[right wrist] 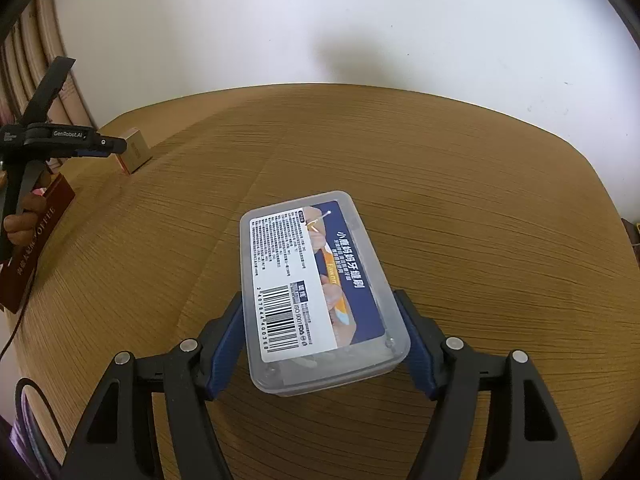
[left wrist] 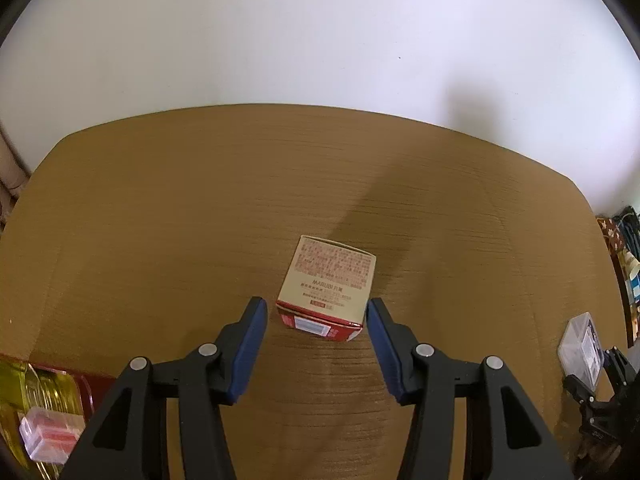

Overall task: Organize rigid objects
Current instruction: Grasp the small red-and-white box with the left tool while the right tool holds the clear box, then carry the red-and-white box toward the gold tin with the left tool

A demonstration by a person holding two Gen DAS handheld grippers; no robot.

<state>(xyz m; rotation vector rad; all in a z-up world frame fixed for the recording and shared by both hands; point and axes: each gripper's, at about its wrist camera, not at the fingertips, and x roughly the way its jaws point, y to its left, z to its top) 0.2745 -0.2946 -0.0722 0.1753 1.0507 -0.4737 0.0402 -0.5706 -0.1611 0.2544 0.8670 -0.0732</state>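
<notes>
A small beige and red carton [left wrist: 329, 288] sits on the wooden table [left wrist: 200, 208]. My left gripper [left wrist: 316, 312] is open, its blue pads [left wrist: 250, 348] just short of the carton's near corners, not touching. My right gripper [right wrist: 320, 308] is closed on a clear plastic case [right wrist: 316, 292] with a blue and white label, pads against both long sides. The case's base looks near the table top; contact cannot be told. In the right wrist view the left gripper [right wrist: 108, 146] and the carton [right wrist: 134, 152] appear at far left.
A dark red coffee box [right wrist: 36, 240] lies at the table's left edge. A gold tin with a small clear box [left wrist: 48, 432] sits at lower left in the left wrist view. A white wall stands behind the table. Cluttered items lie beyond the right edge [left wrist: 624, 264].
</notes>
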